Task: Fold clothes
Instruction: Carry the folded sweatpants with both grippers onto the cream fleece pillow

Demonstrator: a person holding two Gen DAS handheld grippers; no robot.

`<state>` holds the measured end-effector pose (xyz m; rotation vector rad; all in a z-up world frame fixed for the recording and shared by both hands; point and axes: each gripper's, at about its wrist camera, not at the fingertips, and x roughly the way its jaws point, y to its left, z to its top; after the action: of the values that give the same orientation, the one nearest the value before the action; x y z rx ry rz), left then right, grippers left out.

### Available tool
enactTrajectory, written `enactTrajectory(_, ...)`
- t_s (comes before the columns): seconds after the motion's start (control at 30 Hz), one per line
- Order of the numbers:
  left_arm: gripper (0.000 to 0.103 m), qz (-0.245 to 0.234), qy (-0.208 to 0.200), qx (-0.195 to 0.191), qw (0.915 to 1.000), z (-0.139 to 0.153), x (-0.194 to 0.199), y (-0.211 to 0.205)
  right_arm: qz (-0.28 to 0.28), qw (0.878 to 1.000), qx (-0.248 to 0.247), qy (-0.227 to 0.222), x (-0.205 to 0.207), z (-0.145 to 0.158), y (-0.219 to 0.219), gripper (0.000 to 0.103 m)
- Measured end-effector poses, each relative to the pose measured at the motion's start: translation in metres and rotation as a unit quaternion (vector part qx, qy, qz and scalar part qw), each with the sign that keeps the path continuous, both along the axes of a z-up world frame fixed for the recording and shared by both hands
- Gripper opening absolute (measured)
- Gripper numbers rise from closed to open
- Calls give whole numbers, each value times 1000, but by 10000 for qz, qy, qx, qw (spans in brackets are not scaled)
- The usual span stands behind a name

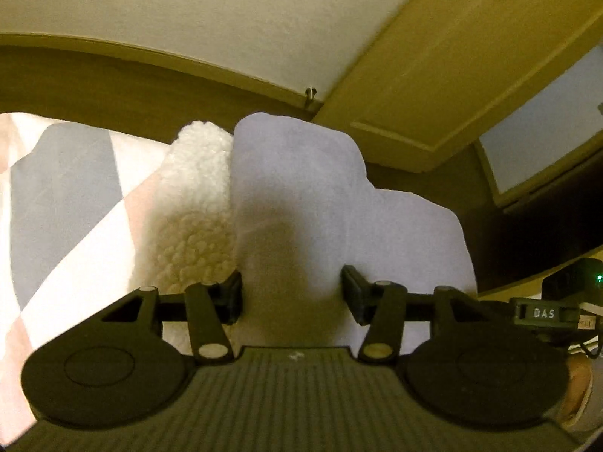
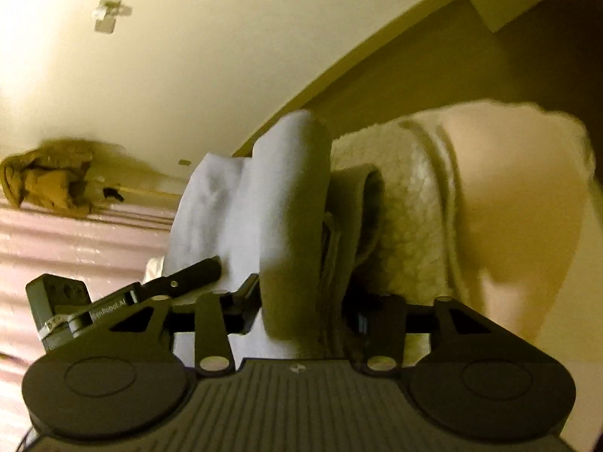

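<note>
A thick garment, pale lavender fleece [image 1: 301,188] outside and cream sherpa lining [image 1: 192,211] inside, fills the middle of both views. My left gripper [image 1: 292,293] is shut on a bunched fold of the lavender fleece, which rises between the fingers. My right gripper [image 2: 301,301] is shut on another thick fold of the same garment [image 2: 286,203], with cream lining [image 2: 410,203] to its right. The left gripper's finger [image 2: 192,273] shows at the left of the right wrist view, close beside the right gripper. Both fingertips are buried in cloth.
A pink, white and grey patterned bedcover [image 1: 64,203] lies at the left. A pink striped bedcover [image 2: 75,241] with a tan garment [image 2: 49,180] heaped on it lies at the far left. Walls, a door [image 1: 452,75] and a dark screen [image 1: 546,143] stand behind.
</note>
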<state>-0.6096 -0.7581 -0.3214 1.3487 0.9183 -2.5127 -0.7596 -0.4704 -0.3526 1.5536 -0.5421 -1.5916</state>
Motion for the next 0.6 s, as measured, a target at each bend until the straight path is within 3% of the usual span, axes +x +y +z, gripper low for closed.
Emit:
enactTrajectory(0.13, 46, 224, 238, 218, 9992, 4, 29, 2, 321, 9995, 15, 47, 0, 9, 14, 58)
enactTrajectory(0.2, 33, 161, 197, 167, 9995, 0, 32, 5, 497, 9987, 44, 96, 2, 9, 14, 31)
enactTrajectory(0.33, 25, -51, 263, -130, 9996, 12, 20, -1, 375, 9991, 92, 188, 13, 23, 12, 29)
enactTrajectory(0.5, 24, -303, 297, -550, 9976, 22, 20, 3, 111, 9993, -125, -324, 21, 28, 15, 29)
enactTrajectory(0.6, 27, -313, 97, -678, 9972, 7, 30, 11, 182, 9995, 240, 44, 24, 17, 9, 29)
